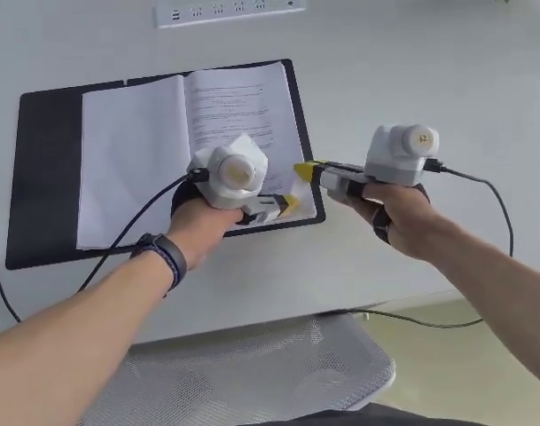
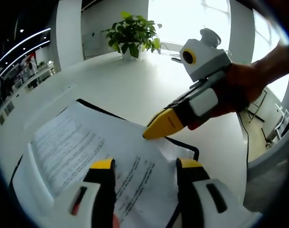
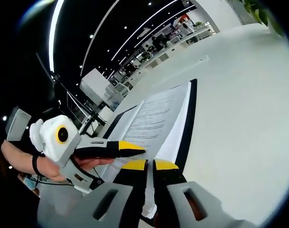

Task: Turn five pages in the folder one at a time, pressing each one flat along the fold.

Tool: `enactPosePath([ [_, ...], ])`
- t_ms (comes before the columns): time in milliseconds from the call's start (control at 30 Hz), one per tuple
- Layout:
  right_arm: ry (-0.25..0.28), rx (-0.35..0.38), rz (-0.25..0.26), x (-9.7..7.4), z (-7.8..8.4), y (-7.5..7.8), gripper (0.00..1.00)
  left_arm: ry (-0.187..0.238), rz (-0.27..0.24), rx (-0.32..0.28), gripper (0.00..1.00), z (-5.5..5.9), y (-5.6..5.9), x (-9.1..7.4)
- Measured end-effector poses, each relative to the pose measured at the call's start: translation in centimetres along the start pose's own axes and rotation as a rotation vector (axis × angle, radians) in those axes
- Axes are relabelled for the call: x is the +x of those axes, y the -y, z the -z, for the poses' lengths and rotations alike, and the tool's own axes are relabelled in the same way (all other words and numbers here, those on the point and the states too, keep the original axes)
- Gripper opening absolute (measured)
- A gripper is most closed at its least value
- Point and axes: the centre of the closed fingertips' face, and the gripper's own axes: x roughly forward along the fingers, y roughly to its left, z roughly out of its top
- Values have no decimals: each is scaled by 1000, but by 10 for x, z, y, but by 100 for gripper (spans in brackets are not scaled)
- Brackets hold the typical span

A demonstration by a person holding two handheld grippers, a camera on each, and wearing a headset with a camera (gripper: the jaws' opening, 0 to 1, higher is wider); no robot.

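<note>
Potted plant [image 2: 132, 35] at far table end; power strip [image 1: 225, 11] beyond folder [image 1: 48, 177]; mesh chair [image 1: 252, 373] near edge. Folder open flat on white table [image 1: 429, 71], office hall behind. Left gripper [image 2: 145, 164] over right page [image 1: 243, 115], jaws apart, holding nothing. Right gripper [image 3: 150, 165] at page's right edge, jaws nearly together; cannot tell if paper pinched.

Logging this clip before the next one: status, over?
Left hand-held gripper open, over the right-hand page. Right hand-held gripper shut at that page's outer edge, pinch unconfirmed. Folder open flat. Nothing in the way.
</note>
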Motion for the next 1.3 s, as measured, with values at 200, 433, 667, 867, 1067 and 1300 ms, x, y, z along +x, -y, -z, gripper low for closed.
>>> enactPosePath([
  [200,12,5,-6,-3,-6,-4,0,15,19,-42,59,-5,3,-12],
  [433,23,1,-7,-4,-15,-13,0,61,0,-59,63,-16,-7,-38],
  [667,48,-12,-11,-6,-25,-26,0,87,-40,-70,65,-12,-25,-65],
  [867,80,3,-3,-10,-31,-36,0,100,-81,-102,66,0,-43,-92],
  [1067,111,-2,3,-13,-35,-48,0,115,-122,-143,67,13,-60,-117],
  [1300,138,-25,5,-11,-41,-68,0,131,-159,-177,67,32,-70,-145],
])
